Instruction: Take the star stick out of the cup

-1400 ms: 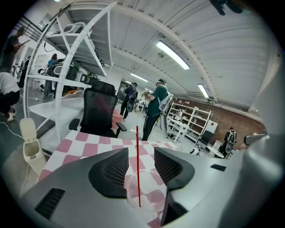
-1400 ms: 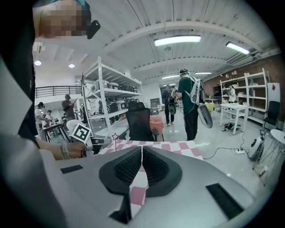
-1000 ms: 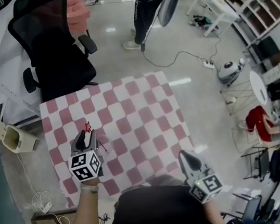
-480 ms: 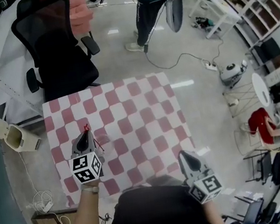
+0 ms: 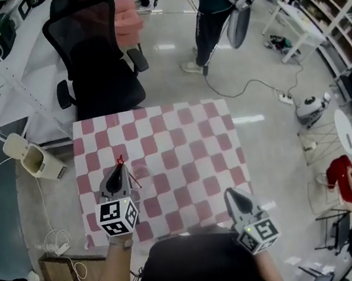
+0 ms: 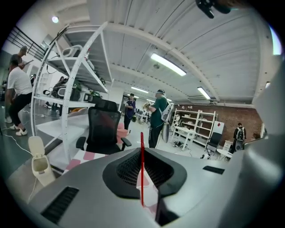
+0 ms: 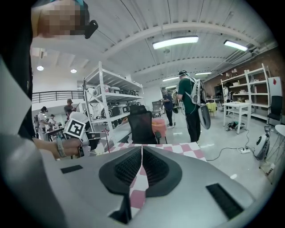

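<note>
The star stick is a thin red stick with a small red star (image 5: 120, 158) at its top. My left gripper (image 5: 120, 170) is shut on it over the left part of the red-and-white checked table (image 5: 183, 142). In the left gripper view the stick (image 6: 142, 169) stands upright, pinched between the jaws. A faint clear cup (image 5: 140, 172) stands just right of the left gripper, and the stick's lower end slants past it. My right gripper (image 5: 228, 194) is shut with nothing in it, at the table's near right edge. In the right gripper view its jaws (image 7: 141, 153) meet, and the star (image 7: 106, 132) shows at left.
A black office chair (image 5: 96, 56) stands at the table's far side. A small beige bin (image 5: 33, 159) sits on the floor to the left. A person (image 5: 214, 5) stands beyond the table, with a cable and power strip (image 5: 283, 96) on the floor at right.
The left gripper's jaws, open around the stick a second ago, have closed on it. The right gripper has stayed where it was.
</note>
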`<state>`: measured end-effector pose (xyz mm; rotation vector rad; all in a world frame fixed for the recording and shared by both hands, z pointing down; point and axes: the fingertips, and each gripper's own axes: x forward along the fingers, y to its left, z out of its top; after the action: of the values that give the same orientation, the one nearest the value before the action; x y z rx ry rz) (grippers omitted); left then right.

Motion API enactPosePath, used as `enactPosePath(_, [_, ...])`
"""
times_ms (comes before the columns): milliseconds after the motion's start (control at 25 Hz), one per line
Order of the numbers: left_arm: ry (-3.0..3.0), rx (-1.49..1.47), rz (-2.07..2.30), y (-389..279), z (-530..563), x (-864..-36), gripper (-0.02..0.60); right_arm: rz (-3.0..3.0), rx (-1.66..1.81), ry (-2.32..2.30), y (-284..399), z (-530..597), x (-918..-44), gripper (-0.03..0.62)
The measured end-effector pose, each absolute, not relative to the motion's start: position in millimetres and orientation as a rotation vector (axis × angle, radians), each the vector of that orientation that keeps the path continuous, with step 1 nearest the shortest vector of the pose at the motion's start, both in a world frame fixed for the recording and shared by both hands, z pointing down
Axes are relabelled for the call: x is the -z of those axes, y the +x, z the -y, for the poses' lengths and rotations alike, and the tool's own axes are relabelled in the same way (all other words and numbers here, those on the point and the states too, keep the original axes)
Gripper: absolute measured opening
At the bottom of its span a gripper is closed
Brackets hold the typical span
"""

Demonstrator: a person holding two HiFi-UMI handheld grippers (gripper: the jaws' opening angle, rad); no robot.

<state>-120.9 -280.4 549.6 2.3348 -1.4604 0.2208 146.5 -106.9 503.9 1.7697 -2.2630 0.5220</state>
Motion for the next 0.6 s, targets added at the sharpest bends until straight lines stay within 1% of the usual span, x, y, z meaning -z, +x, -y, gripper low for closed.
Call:
enactPosePath(320, [2.380, -0.085, 1.615, -128, 249, -474, 0.055, 2.411, -0.519, 1.612, 124, 136, -497, 0.020])
enactPosePath(600, [2.343, 0.066, 1.773, -154, 212, -421, 0.055, 2.585, -0.497, 1.408, 94, 158, -492, 0.020])
